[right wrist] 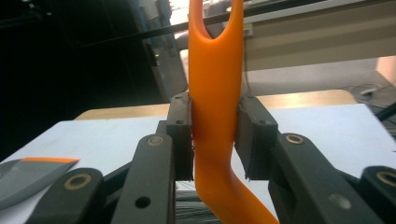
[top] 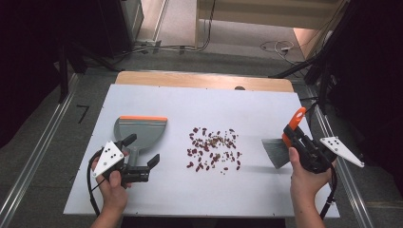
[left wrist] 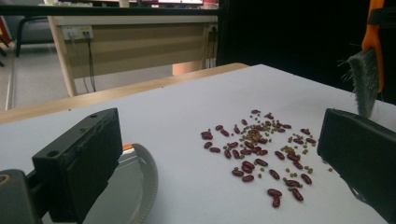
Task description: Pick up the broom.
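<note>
Two grippers work at a white table (top: 266, 102). The right gripper (right wrist: 215, 140) clamps a brush (top: 280, 148) by its orange handle; the left gripper (top: 142, 156), jaws released, straddles the dustpan (top: 141, 129) handle. Scattered beans (top: 214, 148) between await sweeping; next, probably grasping the dustpan.

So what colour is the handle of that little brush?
Bright orange; the brush handle shows best in the right gripper view, clamped between the jaws.

Each gripper (top: 140, 156) is black, built of linked bars with brass-ringed pivot screws and blocky flat pads (right wrist: 182, 135). A white three-cornered plate (top: 108, 158) dotted with dark marks tops each one. A black cable (top: 89, 187) trails from each, and the forearms are bare.
</note>
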